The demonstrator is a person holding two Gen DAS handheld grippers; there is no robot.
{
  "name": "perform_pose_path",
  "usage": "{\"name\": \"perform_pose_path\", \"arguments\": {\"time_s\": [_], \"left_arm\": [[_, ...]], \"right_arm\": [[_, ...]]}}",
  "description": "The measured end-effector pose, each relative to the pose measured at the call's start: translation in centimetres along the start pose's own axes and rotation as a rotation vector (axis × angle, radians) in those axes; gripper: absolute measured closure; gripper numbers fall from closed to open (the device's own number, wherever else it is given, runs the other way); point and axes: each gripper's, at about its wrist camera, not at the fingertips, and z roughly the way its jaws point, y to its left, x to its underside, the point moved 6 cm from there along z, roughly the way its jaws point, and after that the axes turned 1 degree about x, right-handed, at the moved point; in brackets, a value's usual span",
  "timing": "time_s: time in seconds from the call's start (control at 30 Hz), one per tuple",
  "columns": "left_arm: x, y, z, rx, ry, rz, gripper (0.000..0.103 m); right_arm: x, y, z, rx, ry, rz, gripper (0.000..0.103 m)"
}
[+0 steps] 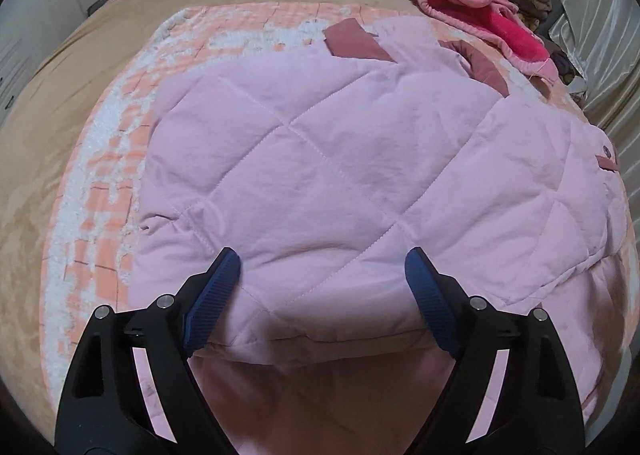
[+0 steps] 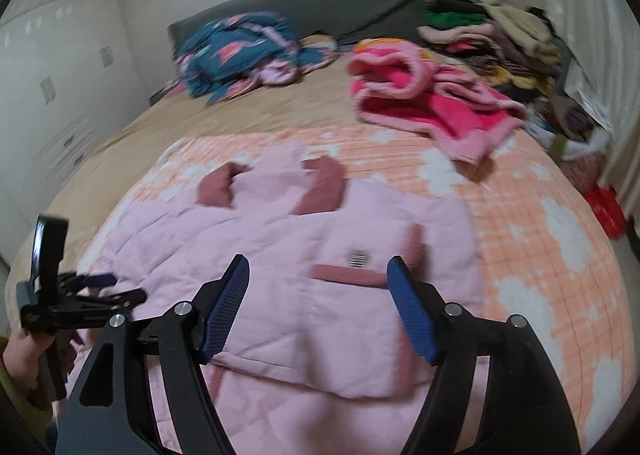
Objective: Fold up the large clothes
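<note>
Left tongs (image 1: pixel 322 283) nearest the lens: blue pads spread wide, nothing gripped, hovering just over the near folded edge of the pink quilted jacket (image 1: pixel 340 175). Whether the tips touch the fabric, cannot tell. Right tongs (image 2: pixel 318 291) also stand open and empty above the jacket's pocket side, apart from the cloth; the right wrist view is motion-blurred.

Jacket lies flat on the peach-and-white blanket (image 1: pixel 100 175) spread over the bed (image 1: pixel 48 103), collar end away from the person, dusky-rose collar tabs (image 2: pixel 324 183) showing. A rose-trimmed pocket flap (image 2: pixel 348 275) sits between the right pads. The near hem looks already doubled over, a thick rounded edge facing the left tongs.

In the right wrist view the left tongs appear at the far left edge, held in a hand (image 2: pixel 24 359), over the jacket's left margin.

Farther out: a hot-pink fleece garment (image 2: pixel 432 107), a teal patterned heap (image 2: pixel 236 51), and a stack of mixed clothes (image 2: pixel 496 39) by the headboard.

Judgement: mid-fold, both tongs freed to re-grip. To do it well, pinch all layers of the padded near edge, one tong toward each corner, lift evenly and carry it toward the collar so the edges line up. The quilting is bulky and springy; a shallow pinch may catch only the top layer and let the fold slide open.
</note>
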Motion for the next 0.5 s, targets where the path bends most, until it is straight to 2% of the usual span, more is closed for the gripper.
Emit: {"name": "perform_pose_path", "arguments": {"time_s": [0.17,0.27,0.33,0.5], "left_arm": [[0.0,0.0,0.0,0.005,-0.005,-0.003,0.024],[0.0,0.0,0.0,0.013,-0.012,-0.004,0.024],[0.0,0.0,-0.1,0.022,-0.018,-0.004,0.024],[0.1,-0.1,-0.1,0.016,-0.027,0.013,0.024]], "right_arm": [[-0.1,3.5,3.2,-0.002,0.070,-0.096,0.031],[1.2,3.3,6.5,0.060,0.164,-0.096,0.031],[2.8,2.5,8.8,0.065,0.233,-0.067,0.031],[4.3,2.1,10.5,0.072,0.226,-0.048,0.029]]}}
